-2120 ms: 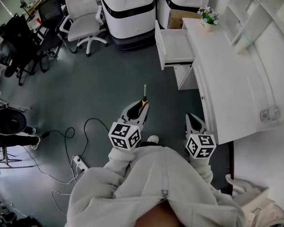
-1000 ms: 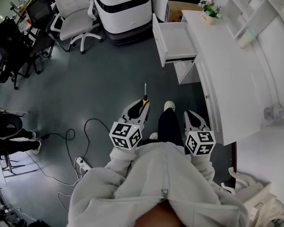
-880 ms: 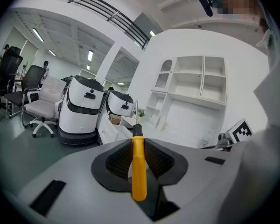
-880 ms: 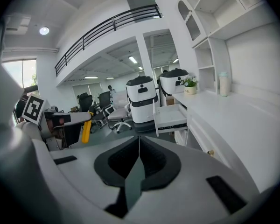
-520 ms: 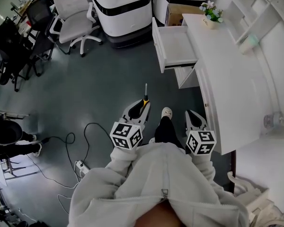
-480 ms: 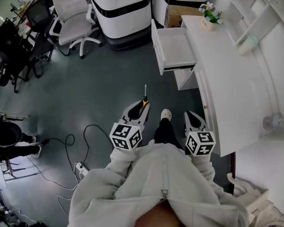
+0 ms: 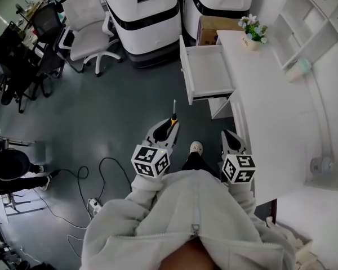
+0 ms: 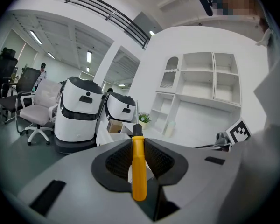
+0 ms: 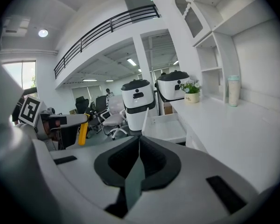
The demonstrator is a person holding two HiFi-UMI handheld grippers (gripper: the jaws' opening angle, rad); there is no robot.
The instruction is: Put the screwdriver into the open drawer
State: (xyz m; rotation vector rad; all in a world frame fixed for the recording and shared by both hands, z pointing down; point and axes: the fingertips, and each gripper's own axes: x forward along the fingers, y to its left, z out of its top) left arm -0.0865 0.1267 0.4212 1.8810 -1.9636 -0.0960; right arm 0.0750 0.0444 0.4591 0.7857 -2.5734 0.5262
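Legible text, numbers, brands: none in any view. Printed signs: black-and-white square code patterns only, on the left marker cube point(image 7: 150, 161) of the left gripper point(image 7: 168, 129) and the right marker cube point(image 7: 239, 168) of the right gripper point(image 7: 231, 137). They are not readable as characters.

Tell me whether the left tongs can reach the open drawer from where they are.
Probably not yet: the left tongs, gripping the screwdriver, are short of the drawer. Only bare floor lies between, so nothing blocks the way.
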